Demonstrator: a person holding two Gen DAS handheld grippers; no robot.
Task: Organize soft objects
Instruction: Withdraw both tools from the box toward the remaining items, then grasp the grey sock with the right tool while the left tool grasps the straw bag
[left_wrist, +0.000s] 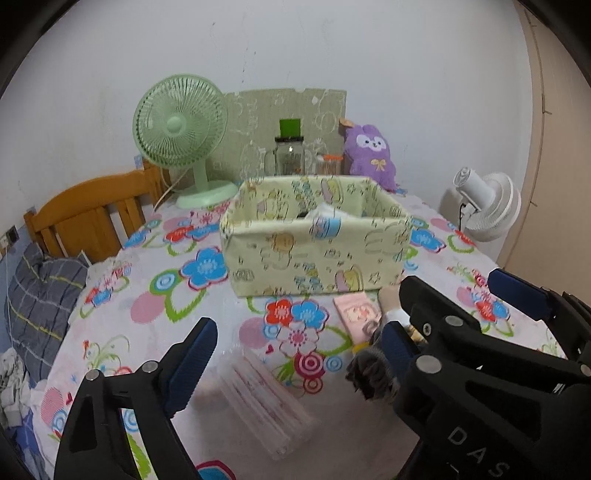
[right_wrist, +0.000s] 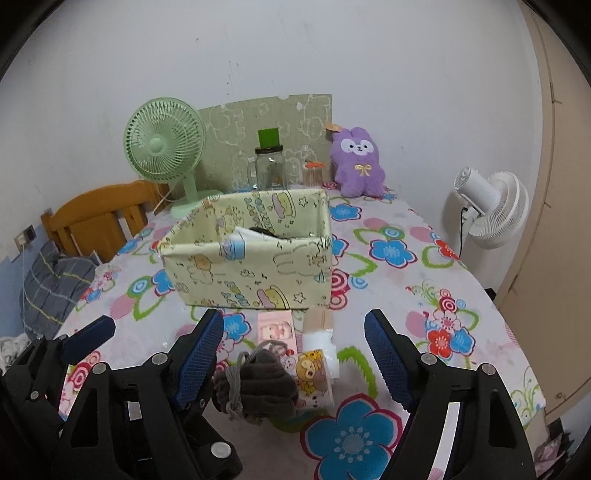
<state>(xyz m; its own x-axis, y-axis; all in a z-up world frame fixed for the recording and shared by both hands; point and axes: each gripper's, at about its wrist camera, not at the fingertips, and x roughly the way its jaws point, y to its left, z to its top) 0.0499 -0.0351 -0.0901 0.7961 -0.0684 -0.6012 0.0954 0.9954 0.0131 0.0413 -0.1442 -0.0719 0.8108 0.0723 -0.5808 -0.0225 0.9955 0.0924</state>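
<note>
The soft items lie in a small heap on the flowered tablecloth, just in front of the fabric box: a grey knit bundle tied with cord, a cartoon tissue pack touching it at 3 o'clock, a pink packet at 12 o'clock and a white roll at 1 o'clock.

The right gripper straddles this heap, jaws open, pads clear of every item.

The left gripper stands at 9 o'clock of the heap, jaws open over a clear pink-striped packet; nothing is gripped.

The box already holds a few items. Bare cloth lies open at 3 o'clock, out to the table edge.

Behind the box stand a green fan, a jar and a purple plush toy.
</note>
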